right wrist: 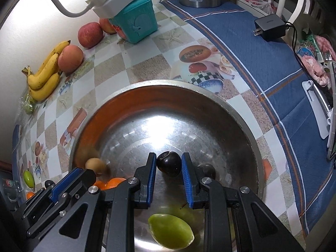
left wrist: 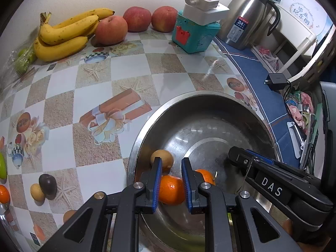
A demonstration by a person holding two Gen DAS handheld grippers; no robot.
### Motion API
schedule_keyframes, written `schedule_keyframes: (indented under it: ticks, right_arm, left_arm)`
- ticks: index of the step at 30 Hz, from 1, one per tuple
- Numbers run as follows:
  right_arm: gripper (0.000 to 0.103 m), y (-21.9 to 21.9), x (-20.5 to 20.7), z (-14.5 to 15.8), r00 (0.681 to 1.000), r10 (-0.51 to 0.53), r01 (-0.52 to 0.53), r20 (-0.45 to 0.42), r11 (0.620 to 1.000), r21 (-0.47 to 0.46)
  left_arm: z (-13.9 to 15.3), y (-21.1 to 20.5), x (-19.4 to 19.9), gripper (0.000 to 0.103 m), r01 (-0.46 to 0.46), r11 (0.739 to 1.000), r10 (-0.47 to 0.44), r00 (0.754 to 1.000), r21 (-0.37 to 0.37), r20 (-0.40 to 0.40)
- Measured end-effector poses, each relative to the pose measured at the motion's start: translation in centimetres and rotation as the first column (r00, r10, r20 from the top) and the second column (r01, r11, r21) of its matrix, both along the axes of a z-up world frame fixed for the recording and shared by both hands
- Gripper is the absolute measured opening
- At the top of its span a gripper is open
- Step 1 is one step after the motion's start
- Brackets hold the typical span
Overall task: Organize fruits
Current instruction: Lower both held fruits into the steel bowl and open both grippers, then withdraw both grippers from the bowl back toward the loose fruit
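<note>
A steel bowl [left wrist: 189, 93] [right wrist: 157, 82] stands on the patterned tablecloth. My left gripper [left wrist: 171, 161] points down into it, shut on an orange [left wrist: 171, 190]. A second orange [left wrist: 206, 175] and a small brown fruit [left wrist: 166, 157] [right wrist: 95, 164] lie on the bowl floor beside it. My right gripper [right wrist: 169, 155] is also over the bowl, shut on a dark plum [right wrist: 169, 163]. A green fruit [right wrist: 170, 233] lies in the bowl under its fingers. Each gripper shows at the edge of the other's view.
Bananas [left wrist: 63, 35] and three apples [left wrist: 111, 31] line the back wall. A dark fruit [left wrist: 47, 185], a brown one [left wrist: 37, 192] and an orange [left wrist: 4, 193] lie left of the bowl. A teal box [left wrist: 195, 35], steel flask [left wrist: 250, 16] and charger [left wrist: 277, 82] stand behind.
</note>
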State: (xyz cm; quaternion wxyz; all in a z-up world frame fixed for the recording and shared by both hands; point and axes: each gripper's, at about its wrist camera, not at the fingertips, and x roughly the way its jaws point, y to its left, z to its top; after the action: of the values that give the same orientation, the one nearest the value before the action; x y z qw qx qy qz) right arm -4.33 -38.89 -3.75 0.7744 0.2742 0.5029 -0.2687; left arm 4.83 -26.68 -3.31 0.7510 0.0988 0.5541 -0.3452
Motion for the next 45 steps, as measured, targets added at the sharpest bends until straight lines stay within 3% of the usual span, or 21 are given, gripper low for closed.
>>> schedule_keyframes:
  ticks: [7, 11, 14, 15, 17, 18, 19, 21, 24, 30, 40, 42, 45]
  right_arm:
    - [0.026, 0.0, 0.0, 0.1, 1.000, 0.003, -0.004, -0.003, 1.000, -0.007]
    - [0.035, 0.0, 0.2, 0.3, 1.000, 0.006, -0.006, 0.003, 1.000, -0.009]
    - [0.036, 0.0, 0.2, 0.7, 1.000, 0.004, -0.003, 0.011, 1.000, -0.014]
    - [0.036, 0.0, 0.2, 0.9, 1.000, 0.003, -0.003, 0.012, 1.000, -0.017]
    - [0.037, 0.0, 0.3, 1.1, 1.000, 0.002, -0.002, 0.016, 1.000, -0.021]
    - [0.041, 0.1, 0.3, 1.2, 1.000, 0.003, -0.002, 0.017, 1.000, -0.022]
    - [0.045, 0.1, 0.3, 1.3, 1.000, 0.004, -0.003, 0.017, 1.000, -0.024]
    - [0.061, 0.1, 0.3, 1.3, 1.000, 0.004, -0.004, 0.014, 1.000, -0.029]
    - [0.075, 0.2, 0.5, 1.3, 1.000, 0.013, -0.012, 0.014, 0.999, -0.031]
    - [0.079, 0.4, 0.6, 1.1, 1.000, 0.029, -0.028, 0.004, 0.998, -0.053]
    - [0.081, 0.7, 0.9, 0.7, 0.999, 0.038, -0.039, -0.014, 0.997, -0.066]
    - [0.101, 0.8, 0.9, 0.7, 0.999, 0.036, -0.037, -0.015, 0.997, -0.069]
    - [0.102, 0.8, 0.8, 0.8, 0.999, 0.031, -0.032, -0.010, 0.997, -0.075]
  left_arm:
    - [0.8, 0.2, 0.1, 0.022, 0.008, 1.000, -0.008, 1.000, -0.005, 0.020]
    - [1.6, 0.6, 0.5, 0.023, 0.001, 1.000, -0.001, 1.000, -0.011, 0.031]
    - [2.1, 1.2, 0.9, 0.026, -0.017, 1.000, 0.017, 0.999, -0.007, 0.038]
    - [2.2, 1.3, 1.0, 0.030, -0.024, 1.000, 0.024, 0.999, -0.002, 0.040]
    - [2.3, 1.8, 1.4, 0.047, -0.052, 0.999, 0.051, 0.998, 0.010, 0.049]
    - [2.4, 2.1, 1.7, 0.067, -0.079, 0.997, 0.078, 0.995, 0.016, 0.054]
    - [2.3, 2.4, 2.0, 0.075, -0.098, 0.995, 0.097, 0.994, 0.022, 0.058]
    - [2.1, 3.0, 2.5, 0.075, -0.137, 0.990, 0.135, 0.989, 0.040, 0.064]
    - [1.6, 3.9, 3.2, 0.086, -0.183, 0.980, 0.179, 0.982, 0.071, 0.061]
    - [0.6, 5.5, 4.2, 0.102, -0.262, 0.958, 0.259, 0.965, 0.119, 0.036]
    - [-0.5, 6.7, 4.7, 0.103, -0.312, 0.933, 0.308, 0.950, 0.181, 0.048]
    - [-0.6, 6.8, 4.7, 0.103, -0.318, 0.929, 0.313, 0.948, 0.188, 0.056]
    - [-0.5, 6.9, 4.8, 0.103, -0.320, 0.927, 0.313, 0.947, 0.195, 0.064]
